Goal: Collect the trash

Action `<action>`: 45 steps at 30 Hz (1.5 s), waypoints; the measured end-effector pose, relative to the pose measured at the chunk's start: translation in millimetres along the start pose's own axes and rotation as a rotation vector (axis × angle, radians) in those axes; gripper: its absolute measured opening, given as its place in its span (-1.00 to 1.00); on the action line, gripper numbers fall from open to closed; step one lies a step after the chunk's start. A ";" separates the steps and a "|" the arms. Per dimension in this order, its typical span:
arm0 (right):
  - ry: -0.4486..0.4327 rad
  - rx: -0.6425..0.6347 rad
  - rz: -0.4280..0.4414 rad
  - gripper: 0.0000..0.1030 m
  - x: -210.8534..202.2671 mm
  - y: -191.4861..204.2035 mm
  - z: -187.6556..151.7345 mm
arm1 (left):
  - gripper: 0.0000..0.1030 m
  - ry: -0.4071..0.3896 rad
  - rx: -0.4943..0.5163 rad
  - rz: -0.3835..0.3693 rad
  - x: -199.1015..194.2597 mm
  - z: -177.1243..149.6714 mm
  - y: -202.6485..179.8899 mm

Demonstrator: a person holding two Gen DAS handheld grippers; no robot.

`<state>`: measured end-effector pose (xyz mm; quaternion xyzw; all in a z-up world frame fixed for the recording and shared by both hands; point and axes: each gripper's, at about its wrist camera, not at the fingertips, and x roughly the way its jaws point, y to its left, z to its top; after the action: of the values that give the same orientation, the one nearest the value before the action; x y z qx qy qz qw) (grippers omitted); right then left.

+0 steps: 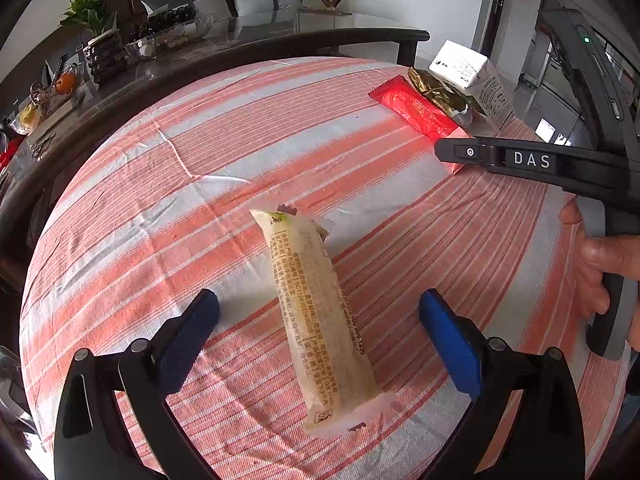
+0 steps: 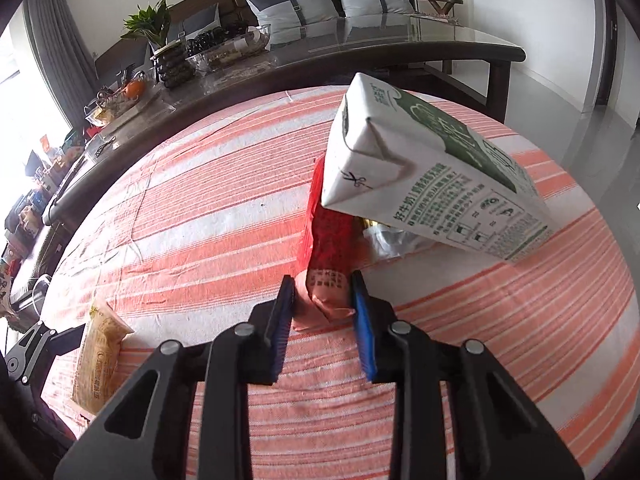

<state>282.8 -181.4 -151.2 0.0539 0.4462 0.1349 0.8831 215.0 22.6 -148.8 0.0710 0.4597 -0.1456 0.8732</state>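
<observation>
- Our left gripper [image 1: 318,326] has its jaws spread wide, either side of a yellowish snack wrapper [image 1: 316,316] lying flat on the striped cloth [image 1: 200,184] over the bench, pads not touching it.
- Our right gripper [image 2: 323,300] has its jaws pinched on the near end of a red wrapper [image 2: 326,240].
- Beyond it, a gold wrapper [image 1: 438,94] beside the red one.
- Farthest, a white-green milk carton [image 2: 424,176], tilted over them.

"DAS" on the right gripper [image 1: 440,152], probably "好牛奶" on milk carton [image 2: 432,184]
</observation>
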 end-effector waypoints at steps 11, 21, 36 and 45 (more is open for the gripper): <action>0.035 -0.164 0.044 -0.42 -73.0 8.2 -93.1 | 0.91 0.000 0.001 0.001 0.2 0.0 0.3; 0.053 -0.202 -0.075 0.58 -54.9 12.6 -89.7 | 0.91 0.000 0.000 0.000 0.3 0.1 0.4; 0.054 -0.203 -0.089 0.63 -53.5 11.3 -89.5 | 0.91 0.000 -0.007 0.000 0.9 -0.2 2.5; 0.057 -0.193 -0.092 0.69 -52.1 9.7 -88.0 | 0.91 -0.001 -0.010 -0.003 0.9 -0.3 3.1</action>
<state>180.9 -189.3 -161.2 -0.0559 0.4580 0.1379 0.8764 216.2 25.5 -149.8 0.0659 0.4601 -0.1448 0.8735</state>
